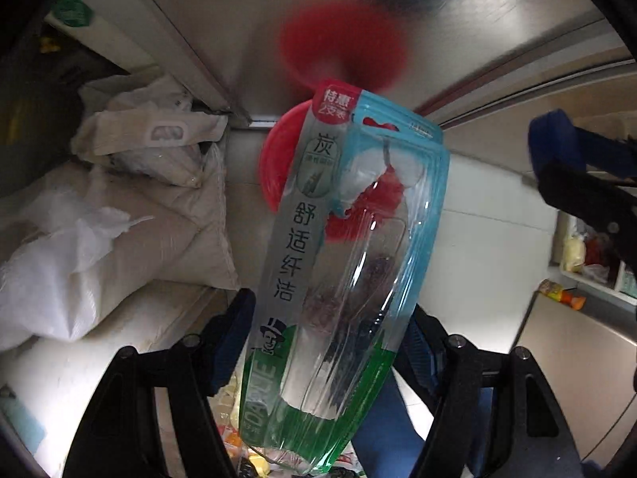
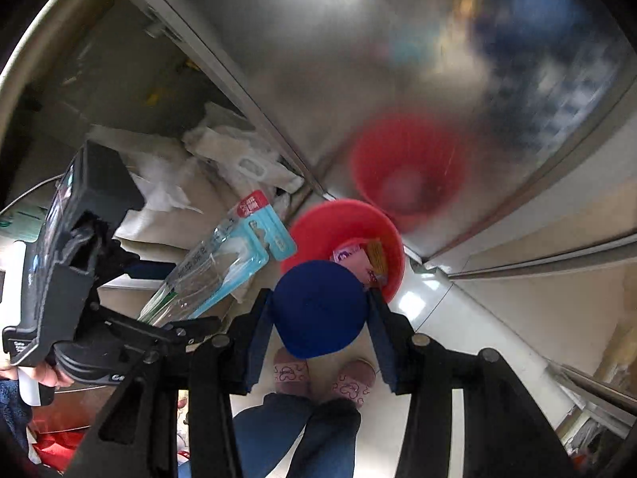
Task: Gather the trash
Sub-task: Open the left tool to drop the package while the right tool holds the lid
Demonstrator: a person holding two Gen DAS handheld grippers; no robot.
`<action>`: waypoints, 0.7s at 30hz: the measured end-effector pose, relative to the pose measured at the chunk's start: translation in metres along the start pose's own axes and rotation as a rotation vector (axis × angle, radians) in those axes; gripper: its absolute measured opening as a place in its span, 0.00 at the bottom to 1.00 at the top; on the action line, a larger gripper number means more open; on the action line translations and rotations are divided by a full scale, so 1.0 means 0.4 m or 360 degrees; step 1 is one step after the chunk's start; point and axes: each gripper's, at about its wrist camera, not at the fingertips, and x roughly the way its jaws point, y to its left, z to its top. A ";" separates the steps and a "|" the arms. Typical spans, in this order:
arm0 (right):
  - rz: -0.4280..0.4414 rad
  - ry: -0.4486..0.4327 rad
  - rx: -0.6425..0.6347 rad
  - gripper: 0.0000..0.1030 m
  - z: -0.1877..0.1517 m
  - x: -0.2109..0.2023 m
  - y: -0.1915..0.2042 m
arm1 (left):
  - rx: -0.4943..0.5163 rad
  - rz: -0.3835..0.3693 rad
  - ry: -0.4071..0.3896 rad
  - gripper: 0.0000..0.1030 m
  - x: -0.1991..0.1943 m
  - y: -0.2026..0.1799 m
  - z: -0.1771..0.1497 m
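My left gripper [image 1: 330, 342] is shut on a clear toothbrush blister pack [image 1: 342, 271] with teal and green edges and Chinese print. It holds the pack up over a red trash bin [image 1: 274, 167] on the floor. In the right wrist view the pack [image 2: 223, 263] sticks out from the left gripper [image 2: 167, 318] toward the red bin [image 2: 346, 231], which holds pink and yellow wrappers [image 2: 362, 259]. My right gripper [image 2: 318, 310] is shut on a dark blue round lid [image 2: 318, 308] just above the bin's near rim. The right gripper's blue finger [image 1: 557, 147] shows at the right of the left wrist view.
White woven sacks [image 1: 119, 215] are piled at the left against a steel cabinet front [image 1: 318, 20], which reflects the red bin. The person's slippered feet [image 2: 318, 374] stand on the pale floor below. Shelves with small items [image 1: 589, 263] are at the right.
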 end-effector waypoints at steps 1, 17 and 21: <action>-0.0005 0.0005 -0.0003 0.42 0.000 0.016 -0.008 | 0.0008 0.0002 0.0004 0.67 0.017 -0.001 0.009; -0.0006 0.0016 0.0009 0.42 0.002 0.098 -0.068 | 0.0052 0.0009 -0.0031 0.83 0.109 -0.012 0.089; 0.0002 0.0022 0.0022 0.42 0.004 0.110 -0.079 | 0.0061 0.0008 -0.0046 0.90 0.112 -0.007 0.093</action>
